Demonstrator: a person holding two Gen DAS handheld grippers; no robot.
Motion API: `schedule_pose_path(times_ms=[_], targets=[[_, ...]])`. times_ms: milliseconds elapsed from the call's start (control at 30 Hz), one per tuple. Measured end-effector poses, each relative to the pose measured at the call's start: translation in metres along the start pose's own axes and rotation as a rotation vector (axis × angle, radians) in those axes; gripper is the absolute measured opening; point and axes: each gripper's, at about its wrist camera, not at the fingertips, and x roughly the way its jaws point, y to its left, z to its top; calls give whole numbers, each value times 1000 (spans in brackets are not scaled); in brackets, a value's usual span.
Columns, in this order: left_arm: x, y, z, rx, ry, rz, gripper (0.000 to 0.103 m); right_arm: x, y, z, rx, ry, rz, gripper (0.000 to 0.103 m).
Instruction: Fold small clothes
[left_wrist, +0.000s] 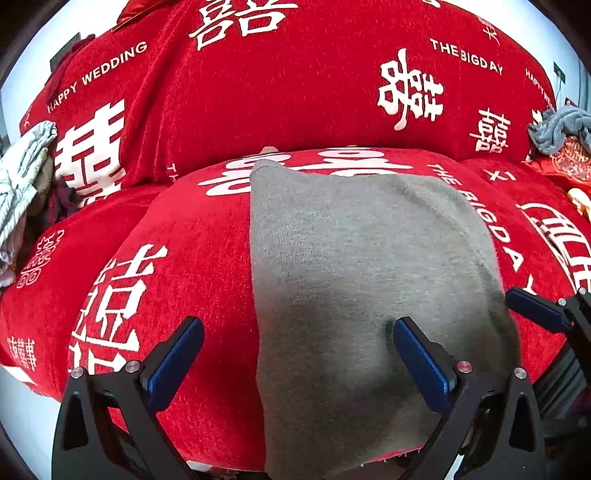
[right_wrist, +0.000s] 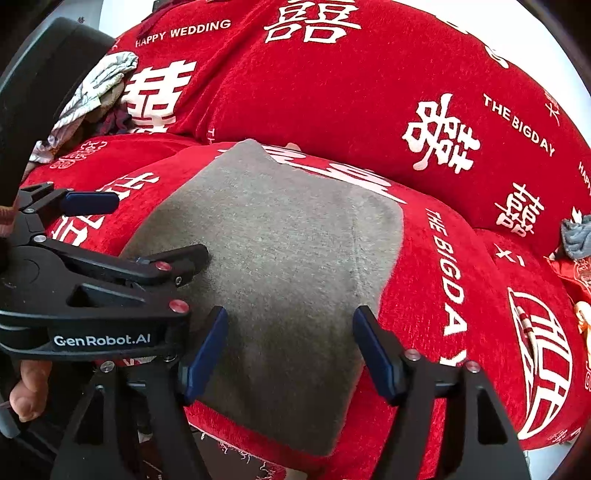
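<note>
A grey knit garment (left_wrist: 362, 280) lies flat on the red sofa seat (left_wrist: 192, 280), folded into a long rectangle; it also shows in the right wrist view (right_wrist: 288, 266). My left gripper (left_wrist: 297, 339) is open and empty over the garment's near left edge, one finger (left_wrist: 417, 354) on the grey cloth, the other finger over the red cover. My right gripper (right_wrist: 290, 341) is open and empty over the garment's near end. The left gripper also shows in the right wrist view (right_wrist: 147, 229), open at the garment's left edge.
The red sofa cover with white lettering runs up the backrest (left_wrist: 295, 92). A pile of light and dark clothes (left_wrist: 22, 184) lies at the left end. A grey-blue cloth (left_wrist: 557, 129) and red packets lie at the right end. The seat's front edge is close below.
</note>
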Motion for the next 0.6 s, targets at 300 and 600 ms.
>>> schedule_pose_path(times_ms=[300, 600], targets=[[-15, -8, -5, 4, -43, 45, 103, -4, -7, 2, 26, -11, -1, 73], [-21, -9, -8, -10, -63, 51, 103, -4, -8, 2, 25, -12, 7, 74]])
